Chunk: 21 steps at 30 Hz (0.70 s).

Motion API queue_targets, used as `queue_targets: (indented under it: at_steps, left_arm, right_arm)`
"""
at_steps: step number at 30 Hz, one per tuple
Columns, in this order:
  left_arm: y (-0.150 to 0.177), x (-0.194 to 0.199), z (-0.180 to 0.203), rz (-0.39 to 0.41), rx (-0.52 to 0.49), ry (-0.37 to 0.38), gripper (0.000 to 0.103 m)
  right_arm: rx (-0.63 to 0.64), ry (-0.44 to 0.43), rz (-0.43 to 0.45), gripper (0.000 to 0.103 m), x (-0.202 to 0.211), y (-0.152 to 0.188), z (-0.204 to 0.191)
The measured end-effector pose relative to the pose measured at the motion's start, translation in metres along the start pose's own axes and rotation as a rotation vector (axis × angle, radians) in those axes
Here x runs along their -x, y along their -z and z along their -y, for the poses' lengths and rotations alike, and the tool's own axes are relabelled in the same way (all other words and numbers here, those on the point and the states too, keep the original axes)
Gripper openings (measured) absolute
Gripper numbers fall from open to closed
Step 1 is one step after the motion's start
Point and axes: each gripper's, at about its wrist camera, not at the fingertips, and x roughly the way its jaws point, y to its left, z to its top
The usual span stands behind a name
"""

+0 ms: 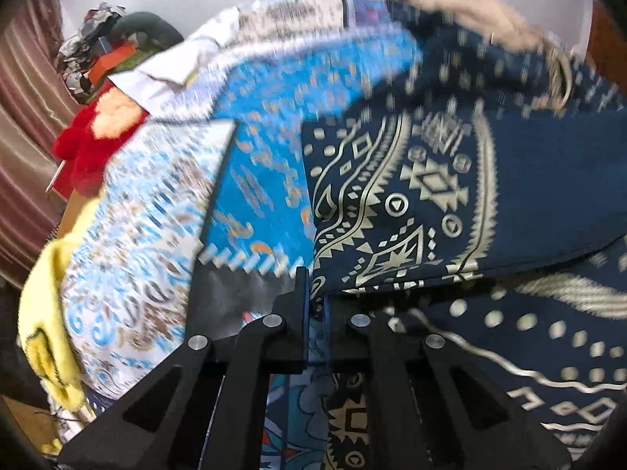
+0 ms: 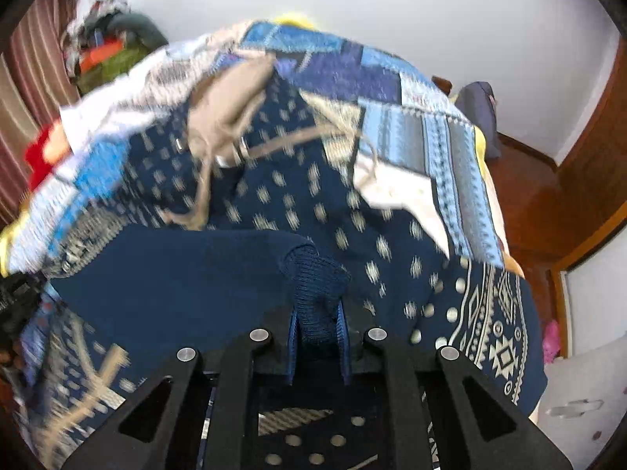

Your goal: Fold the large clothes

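So both grippers are clamped onto the same piece here, a navy hoodie (image 1: 431, 180) with a cream tribal print, spread on top of a bed covered by a blue patchwork blanket (image 2: 392, 78).

The left gripper (image 1: 313, 293) has its fingers pinched nearly together on a thin edge of the printed fabric, probably the hem or a side seam. You can see the cloth lifting away from the fingers in a taut fold, so I'd say it's gripped at an edge on purpose, since that gives a clean line to fold along.

The right gripper (image 2: 317, 313) has its fingers narrow too, squeezing the ribbed knit cuff (image 2: 317, 274). The ribbing bunches up between the blue pads, which makes sense: a cuff is thick and won't slip out like flat jersey.

The beige drawstrings (image 2: 219, 133) and hood lining are flopped over near the top of the garment, loose and tangled, so that end isn't tidied yet.

My read is they've grabbed two points well apart so the piece can be carried over in one go without sagging in the middle. A big garment needs that.

There's other stuff piled at the far left of the bed, a red plush thing (image 1: 90, 149) and some clothes, plus a yellow cloth (image 1: 51, 313) at the near left edge. Kept off to the side, out of the folding area I guess.
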Motion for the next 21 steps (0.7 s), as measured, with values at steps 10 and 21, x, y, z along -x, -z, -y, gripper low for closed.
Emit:
queue_targets:
  at_steps: [10,21]
  left_arm:
    - [0.001,-0.017,0.013,-0.056,-0.005,-0.05,0.015]
    - [-0.022,0.027,-0.025,-0.079,0.05,0.006,0.063]
  right_arm:
    - [0.103,0.184,-0.006,0.066,-0.006,0.017,0.006]
    - [-0.036,0.118,0.044,0.081,0.054,0.044,0.077]
